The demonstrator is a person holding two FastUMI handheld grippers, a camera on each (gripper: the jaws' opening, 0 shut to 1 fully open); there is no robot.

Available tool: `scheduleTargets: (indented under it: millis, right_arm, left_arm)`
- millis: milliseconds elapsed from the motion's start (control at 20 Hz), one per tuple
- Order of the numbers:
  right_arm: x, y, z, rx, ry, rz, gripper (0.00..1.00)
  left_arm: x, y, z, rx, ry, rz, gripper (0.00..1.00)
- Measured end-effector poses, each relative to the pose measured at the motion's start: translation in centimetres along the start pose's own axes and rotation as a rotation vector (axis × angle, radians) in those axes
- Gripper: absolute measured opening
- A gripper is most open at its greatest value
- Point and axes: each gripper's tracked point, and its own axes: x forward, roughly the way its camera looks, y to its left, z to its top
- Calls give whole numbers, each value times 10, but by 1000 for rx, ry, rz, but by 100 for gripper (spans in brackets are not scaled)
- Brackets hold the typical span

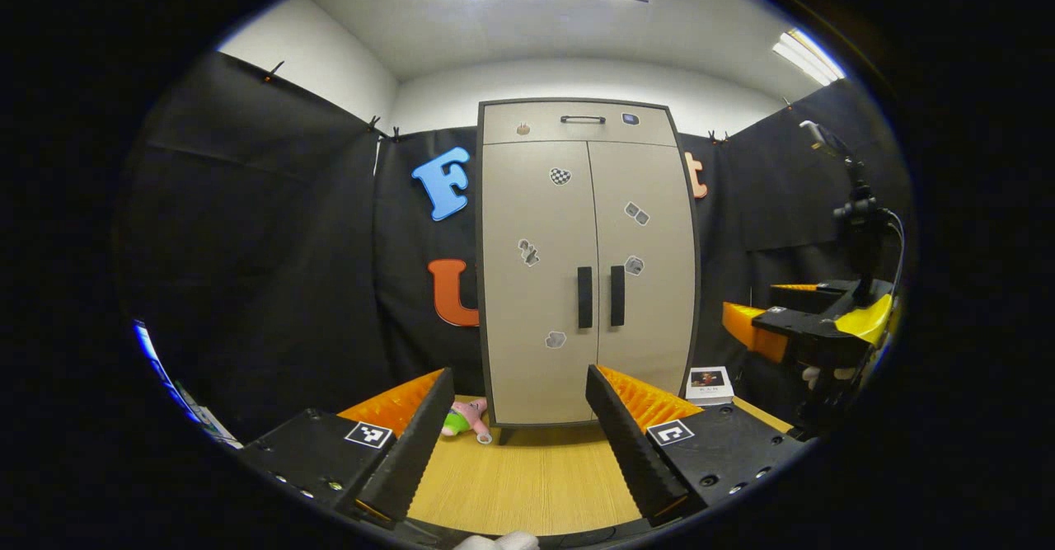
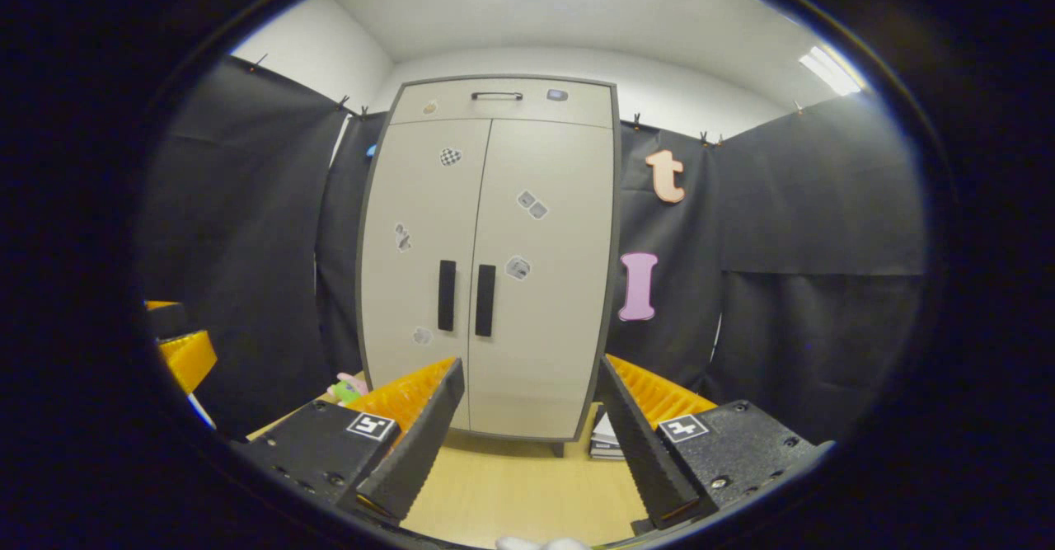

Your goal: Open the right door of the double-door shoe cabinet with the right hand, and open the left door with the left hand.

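Observation:
A beige double-door shoe cabinet (image 1: 587, 204) (image 2: 494, 228) stands upright on the wooden table, both doors closed. Two dark vertical handles sit side by side at its middle: the left door handle (image 1: 584, 297) (image 2: 447, 295) and the right door handle (image 1: 617, 295) (image 2: 485, 300). My left gripper (image 1: 519, 385) is open, well short of the cabinet, with nothing between its fingers. My right gripper (image 2: 532, 377) is also open and empty, facing the cabinet from a distance. In the left gripper view the right gripper (image 1: 812, 331) shows at the right edge, held by a gloved hand.
A pink plush toy (image 1: 466, 418) (image 2: 349, 387) lies at the cabinet's left foot. A small stack of books (image 1: 710, 385) (image 2: 606, 439) rests at its right foot. A drawer with a handle (image 1: 583, 119) tops the cabinet. Black cloth walls surround the table (image 1: 527, 476).

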Motion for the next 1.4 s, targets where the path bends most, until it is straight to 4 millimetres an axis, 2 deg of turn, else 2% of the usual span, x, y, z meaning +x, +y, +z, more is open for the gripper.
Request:
scheduleTargets:
  millis: [250, 500, 600, 750, 800, 900, 1050, 1100, 1150, 1250, 1400]
  right_arm:
    - [103, 30, 5, 12, 10, 24, 100]
    - [209, 50, 5, 44, 41, 53, 98]
    - [245, 55, -1, 53, 69, 62, 94]
    - [282, 59, -8, 58, 111, 69, 80]
    - [288, 61, -10, 68, 131, 79, 78]
    - [298, 67, -12, 85, 138, 92, 67]
    - [309, 67, -11, 66, 127, 70, 59]
    - [305, 66, -7, 82, 120, 56, 53]
    - [311, 72, -10, 89, 118, 68, 48]
    - [309, 71, -10, 75, 117, 53, 35]
    - [308, 71, -11, 60, 115, 66, 29]
  left_arm:
    - [13, 4, -6, 2, 24, 43, 96]
    - [35, 9, -4, -2, 31, 114, 96]
    - [47, 10, -2, -3, 27, 150, 96]
    - [63, 16, -4, -5, 33, 194, 96]
    - [68, 18, -5, -6, 37, 204, 96]
    - [72, 20, -6, -1, 41, 226, 96]
    - [75, 22, -10, -9, 49, 247, 96]
    - [75, 24, -10, -9, 49, 250, 96]
    - [75, 25, -9, -6, 51, 256, 96]
    - [73, 24, -9, -4, 51, 257, 96]
    - [71, 25, -8, -4, 50, 253, 96]
